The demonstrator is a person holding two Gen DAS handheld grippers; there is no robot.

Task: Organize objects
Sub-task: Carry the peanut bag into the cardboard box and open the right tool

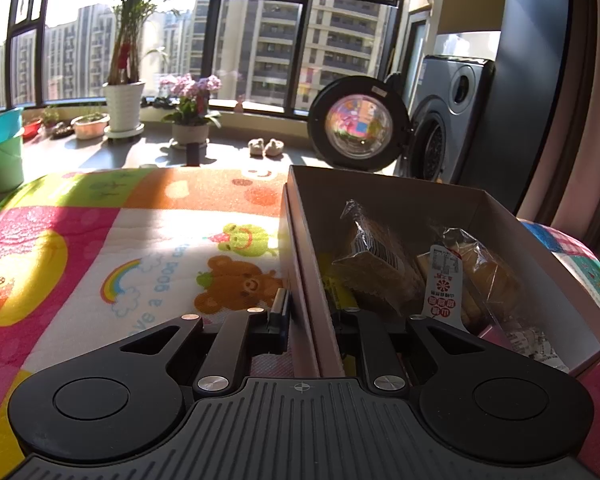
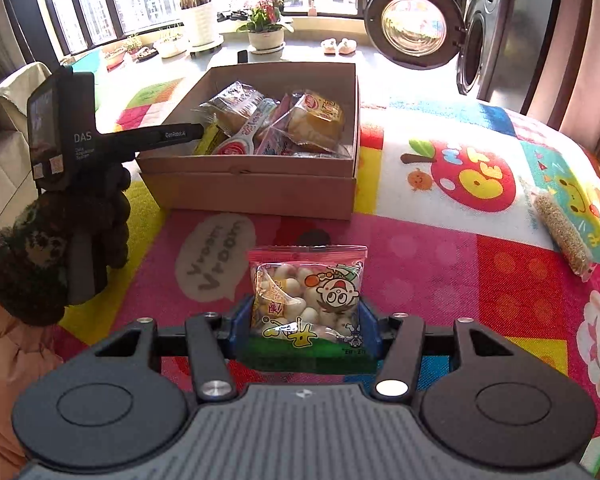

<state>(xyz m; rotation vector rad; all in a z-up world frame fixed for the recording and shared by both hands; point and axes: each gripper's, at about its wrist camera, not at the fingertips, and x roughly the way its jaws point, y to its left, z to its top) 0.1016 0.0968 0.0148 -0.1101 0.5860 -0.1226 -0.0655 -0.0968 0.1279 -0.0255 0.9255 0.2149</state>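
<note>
A brown cardboard box (image 2: 260, 176) stands on a colourful play mat and holds several wrapped snacks (image 2: 300, 120). My left gripper (image 1: 310, 312) is shut on the box's left wall (image 1: 300, 240), one finger outside and one inside; it also shows in the right wrist view (image 2: 172, 134). My right gripper (image 2: 306, 320) is shut on a clear snack bag (image 2: 308, 292) with a cartoon face and a red top, held above the mat in front of the box. A long packet of sesame-like sticks (image 2: 562, 232) lies on the mat at the right.
The play mat (image 2: 440, 240) covers a raised surface. Behind it are potted plants (image 1: 124, 100), small slippers (image 1: 266, 147), a green bucket (image 1: 2, 152) and a washing machine with its door open (image 1: 360, 124). A sofa (image 2: 4, 152) is at the left.
</note>
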